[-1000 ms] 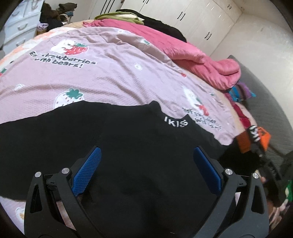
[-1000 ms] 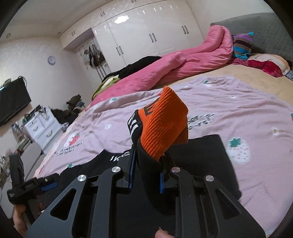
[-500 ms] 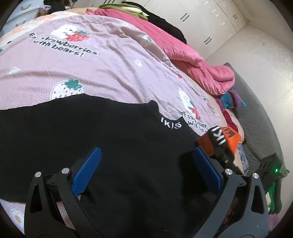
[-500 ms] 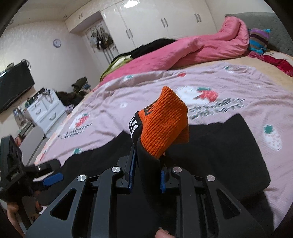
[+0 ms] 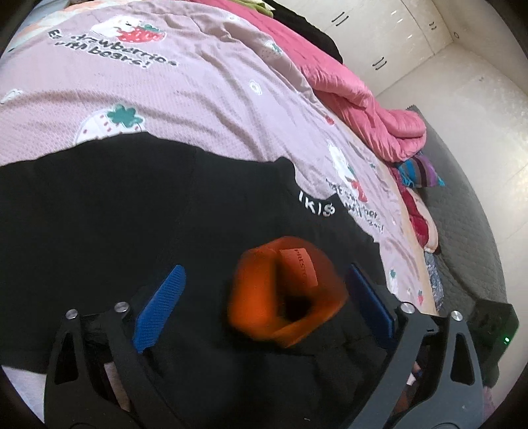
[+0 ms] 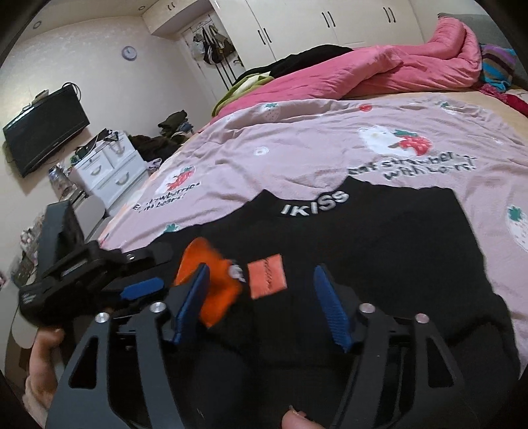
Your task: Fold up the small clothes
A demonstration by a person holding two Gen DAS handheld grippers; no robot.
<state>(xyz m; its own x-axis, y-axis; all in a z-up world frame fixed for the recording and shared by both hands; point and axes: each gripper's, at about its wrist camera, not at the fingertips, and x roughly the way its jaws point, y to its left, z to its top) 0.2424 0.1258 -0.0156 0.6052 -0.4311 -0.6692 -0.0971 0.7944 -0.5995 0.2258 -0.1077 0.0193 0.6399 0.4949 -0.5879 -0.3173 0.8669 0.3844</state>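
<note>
A black garment with white "IKISS" lettering lies spread on the pink strawberry bedsheet; it also shows in the right wrist view. Its orange ribbed cuff lies folded onto the black cloth, blurred, between the open fingers of my left gripper. In the right wrist view the orange cuff and an orange label lie on the garment just ahead of my right gripper, which is open and empty. The left gripper shows at the left there.
A pink duvet is heaped along the bed's far side, with striped clothes by the grey headboard. White wardrobes, a white drawer unit and a wall TV stand beyond the bed.
My right gripper has opened and let go of the orange cuff, which now lies on the black garment between the left gripper's fingers. Both grippers have moved lower and closer to the cloth.
</note>
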